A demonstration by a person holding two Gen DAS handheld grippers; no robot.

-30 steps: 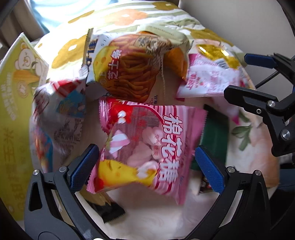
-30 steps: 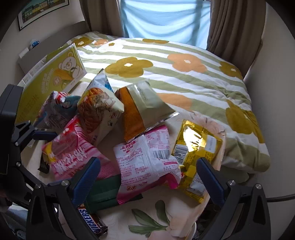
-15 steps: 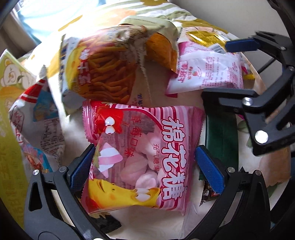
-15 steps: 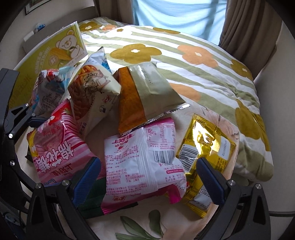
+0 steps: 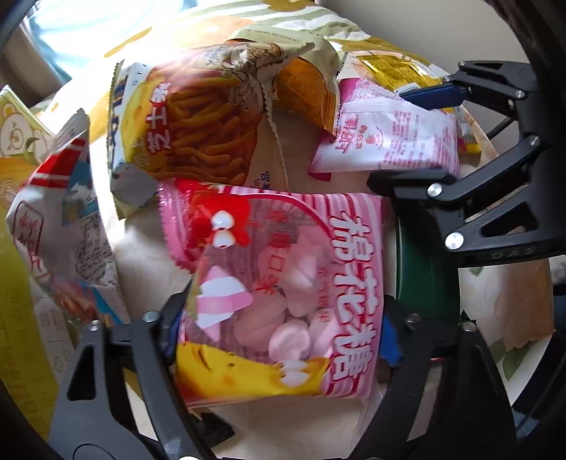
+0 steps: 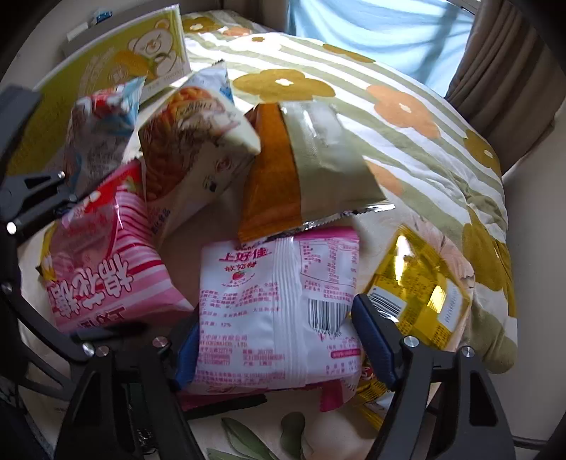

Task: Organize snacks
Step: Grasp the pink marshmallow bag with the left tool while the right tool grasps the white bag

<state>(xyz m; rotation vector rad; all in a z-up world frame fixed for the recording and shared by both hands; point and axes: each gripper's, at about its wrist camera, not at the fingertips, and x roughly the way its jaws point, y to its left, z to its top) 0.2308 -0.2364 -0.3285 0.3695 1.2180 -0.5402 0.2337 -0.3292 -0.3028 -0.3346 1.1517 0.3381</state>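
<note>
Marshmallow bag pinched in just-closing left gripper; white-pink snack bag squeezed by just-closing right gripper.

A bed fills the far side of the right wrist view, covered by a quilt striped in pale green and white with big orange and mustard flowers. Behind it hangs a light blue curtain with a brown drape on its right. A cream sheet with green leaf prints lies at the near edge. A plain pale wall runs along the right; what may be a small item on a ledge at top left is too blurred to tell
</note>
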